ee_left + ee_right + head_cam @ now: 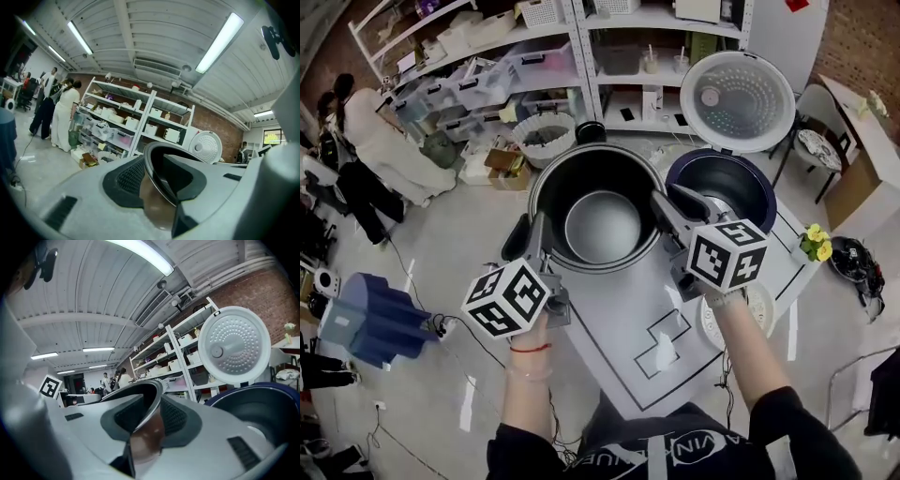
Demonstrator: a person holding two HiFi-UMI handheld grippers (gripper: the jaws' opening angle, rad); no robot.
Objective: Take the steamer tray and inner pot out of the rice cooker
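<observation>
Left gripper point(534, 242), fingers point(127, 177) clamped on the left rim of the round dark metal inner pot point(602, 225), pot held just left of the open dark blue rice cooker point(757, 192), right gripper point(667, 211), fingers point(174, 417) pinching the pot's right rim, white counter point(614, 323) below.

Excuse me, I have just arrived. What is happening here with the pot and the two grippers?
A person holds a two-jaw gripper in each hand. The left gripper and the right gripper are clamped on opposite sides of the rim of a dark round metal inner pot. The pot is out of the dark blue rice cooker and is held beside it. The cooker's white lid stands open, and its cavity looks empty.
</observation>
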